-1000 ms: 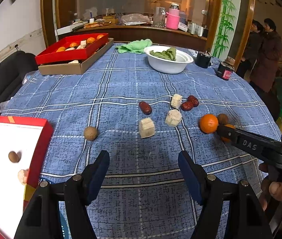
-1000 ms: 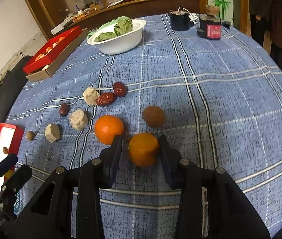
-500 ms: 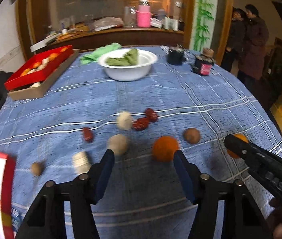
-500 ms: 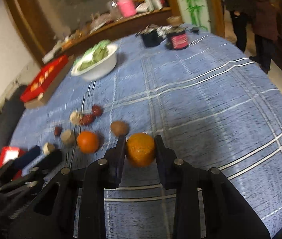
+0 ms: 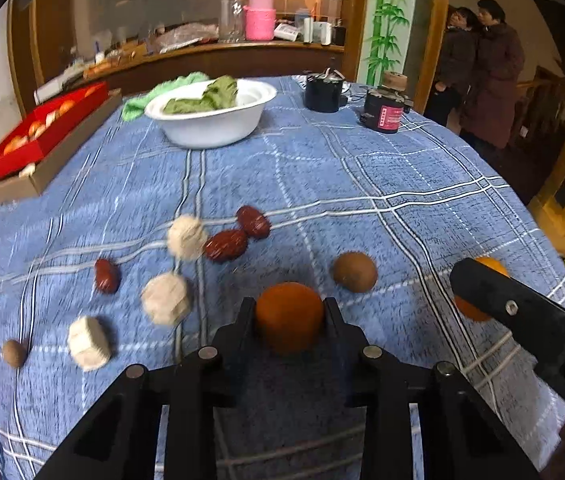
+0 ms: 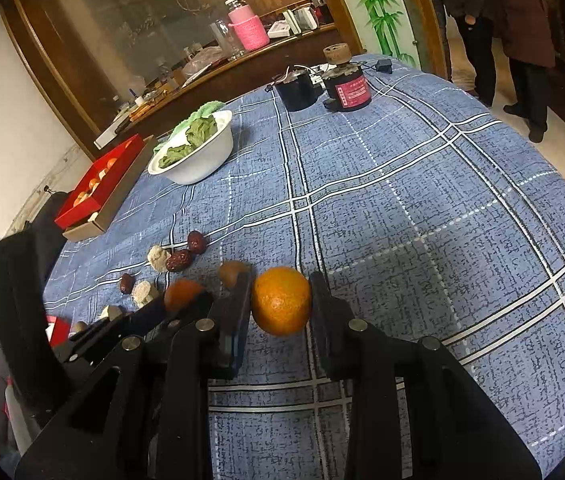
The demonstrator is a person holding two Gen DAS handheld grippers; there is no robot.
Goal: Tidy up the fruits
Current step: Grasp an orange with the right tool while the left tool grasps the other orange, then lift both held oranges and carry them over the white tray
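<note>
At lower centre of the left view, an orange (image 5: 288,316) now sits between the left gripper (image 5: 287,320), whose jaws have just closed onto it. The right gripper (image 6: 281,304) already clamps a second orange (image 6: 281,306), so both look ready for boxing.

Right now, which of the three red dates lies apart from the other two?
The leftmost red date: it lies alone near the beige cubes, while the other two dates touch each other farther back.

Bowl (image 5: 210,128) behind 3 dates (image 5: 226,245), kiwi (image 5: 354,272) right, tray (image 5: 42,136) far left
</note>
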